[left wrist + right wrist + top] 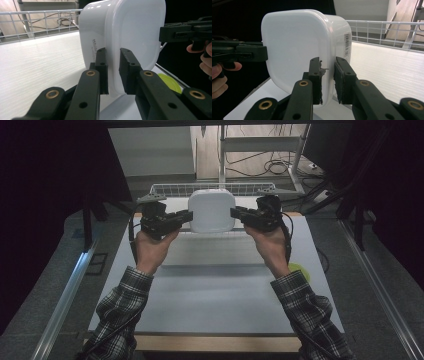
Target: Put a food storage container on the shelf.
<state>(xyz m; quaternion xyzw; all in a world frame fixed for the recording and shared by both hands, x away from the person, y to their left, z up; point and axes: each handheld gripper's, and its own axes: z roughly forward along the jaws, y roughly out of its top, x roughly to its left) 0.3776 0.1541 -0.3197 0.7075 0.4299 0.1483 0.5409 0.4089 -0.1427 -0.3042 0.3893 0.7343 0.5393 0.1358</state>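
A white lidded plastic container (212,210) hangs on its side above the far part of the table, held from both sides. My left gripper (189,217) is shut on its left rim; in the left gripper view the jaws (113,52) pinch the edge of the container (135,32). My right gripper (234,213) is shut on the opposite rim; in the right gripper view the jaws (327,61) clamp the edge of the container (292,45), whose side wall carries a barcode label. Each gripper view also shows the other gripper at the far rim.
A white wire basket (210,188) stands along the table's far edge, just behind the container. A yellow-green disc (300,270) lies on the white table (215,285) near its right edge. Dark curtains flank both sides, and metal rails run along the floor.
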